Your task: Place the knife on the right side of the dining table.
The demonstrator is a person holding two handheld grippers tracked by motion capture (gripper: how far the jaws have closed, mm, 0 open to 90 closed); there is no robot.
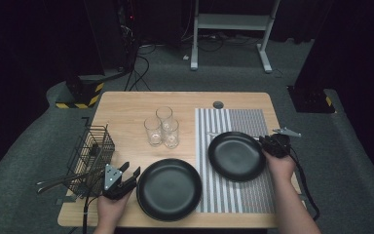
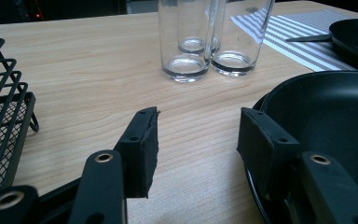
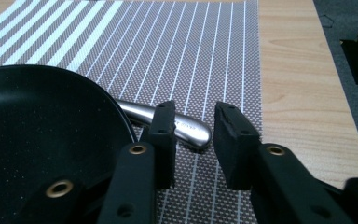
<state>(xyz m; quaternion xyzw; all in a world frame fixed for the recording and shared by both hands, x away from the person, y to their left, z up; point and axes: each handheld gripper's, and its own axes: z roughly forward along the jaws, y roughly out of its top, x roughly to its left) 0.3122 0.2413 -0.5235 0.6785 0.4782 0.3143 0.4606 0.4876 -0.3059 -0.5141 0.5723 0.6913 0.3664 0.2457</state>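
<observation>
The desk (image 1: 126, 105) takes up the middle of the high view, with a striped mat (image 1: 246, 122) on its right half. One black plate (image 1: 169, 189) sits at lower centre on bare wood; a second black plate (image 1: 236, 156) lies on the mat, right of centre. At the left edge stands a wire basket (image 1: 93, 151), and three glasses (image 1: 161, 127) cluster above the nearer plate.

The work in hand looks like picking up cutlery beside the plate on the mat. In the right gripper view a metal handle (image 3: 191, 128) pokes out from behind that plate's rim, lying flat on the mat at centre frame. The right claw (image 3: 193, 135) is parted just around the handle's tip, the left jaw in front of it, not yet pressing on it. The next move calls for sliding slightly forward and lower, then closing on the thin, slippery handle.

The left claw (image 2: 198, 140) rests at lower left of the high view, open and empty, its right jaw beside the nearer plate's rim.
</observation>
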